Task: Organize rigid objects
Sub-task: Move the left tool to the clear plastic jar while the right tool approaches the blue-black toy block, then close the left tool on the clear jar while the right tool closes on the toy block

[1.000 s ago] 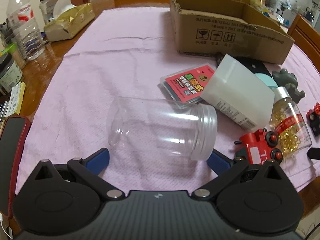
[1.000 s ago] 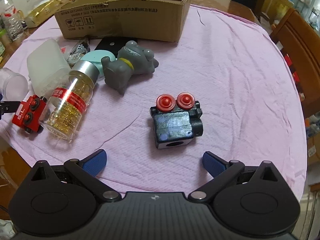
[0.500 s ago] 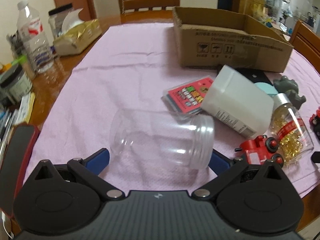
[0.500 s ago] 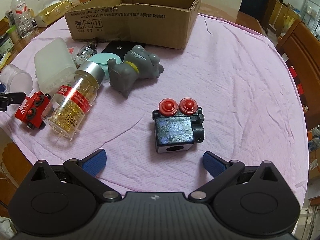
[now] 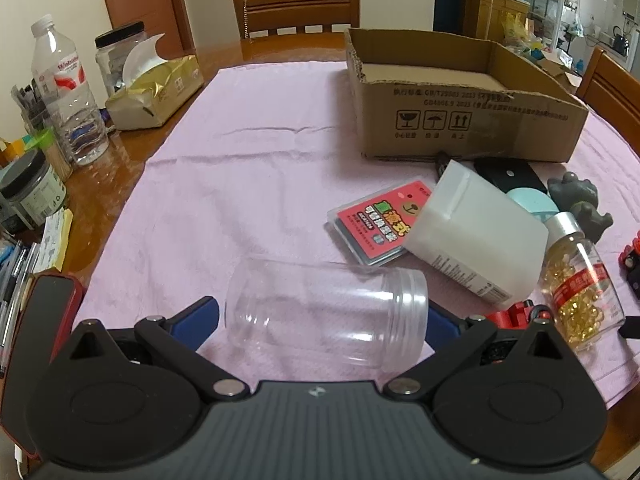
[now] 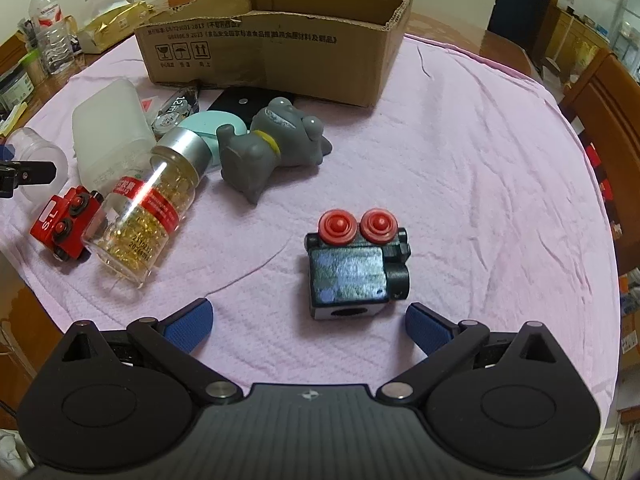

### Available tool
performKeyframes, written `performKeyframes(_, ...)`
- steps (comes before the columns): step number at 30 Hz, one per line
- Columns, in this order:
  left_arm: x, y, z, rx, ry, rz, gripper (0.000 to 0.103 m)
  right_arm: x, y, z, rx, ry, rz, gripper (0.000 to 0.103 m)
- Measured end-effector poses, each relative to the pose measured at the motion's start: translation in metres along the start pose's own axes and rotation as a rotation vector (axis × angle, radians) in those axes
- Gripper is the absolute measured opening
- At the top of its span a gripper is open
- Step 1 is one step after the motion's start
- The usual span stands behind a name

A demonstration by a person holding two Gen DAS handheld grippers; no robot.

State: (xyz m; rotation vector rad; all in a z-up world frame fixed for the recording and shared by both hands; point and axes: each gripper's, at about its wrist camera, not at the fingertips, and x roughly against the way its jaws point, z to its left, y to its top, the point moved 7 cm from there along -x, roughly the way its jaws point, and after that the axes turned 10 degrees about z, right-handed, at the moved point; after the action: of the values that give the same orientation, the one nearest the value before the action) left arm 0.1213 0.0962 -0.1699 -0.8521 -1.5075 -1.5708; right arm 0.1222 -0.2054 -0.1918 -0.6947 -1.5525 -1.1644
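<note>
Here the left tongs (image 5: 322, 322) clasp a clear plastic jar (image 5: 326, 312) lying sideways between their blue pads. Beyond it to the right crowd a card pack (image 5: 378, 220), a white bottle (image 5: 476, 236), a capsule bottle (image 5: 580, 288) and a red toy train (image 5: 516, 314), before the cardboard box (image 5: 460, 128). The right tongs (image 6: 310, 322) spread open just short of a black toy engine (image 6: 354, 270) on the pink-clothed surface (image 6: 480, 184); a grey toy dog (image 6: 272, 144) lies further off.

Left gripper (image 5: 322, 320) now raised, carrying clear jar (image 5: 326, 312) clamped end to end between its blue pads; jar sits lower in left wrist view, cardboard box (image 5: 460, 120) interior newly visible. Right gripper (image 6: 308, 322) nearer black toy block (image 6: 354, 270).
</note>
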Motion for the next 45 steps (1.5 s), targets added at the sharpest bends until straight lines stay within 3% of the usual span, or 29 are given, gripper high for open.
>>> performKeyframes(9, 0.001, 0.004, -0.001, -0.003, 0.004, -0.002, 0.102, -0.002, 0.013, -0.01, 0.03, -0.029, 0.001, 0.102)
performKeyframes(18, 0.004, 0.008, -0.003, -0.016, 0.0, 0.009, 0.097, 0.001, 0.023, -0.018, 0.05, -0.009, -0.016, 0.079)
performKeyframes(22, 0.004, 0.011, -0.004, -0.029, -0.004, 0.014, 0.092, 0.003, 0.024, -0.019, 0.046, -0.01, -0.017, 0.063)
performKeyframes(25, 0.003, 0.012, -0.005, -0.038, -0.008, 0.026, 0.092, 0.003, 0.024, -0.017, 0.061, -0.022, -0.015, 0.058)
performKeyframes(34, 0.007, 0.015, -0.004, -0.103, -0.037, 0.061, 0.092, 0.005, 0.026, -0.016, 0.059, -0.039, 0.005, 0.056)
performKeyframes(45, 0.032, 0.034, 0.0, -0.254, -0.146, 0.07, 0.092, 0.034, 0.038, -0.009, 0.054, -0.09, -0.014, 0.056)
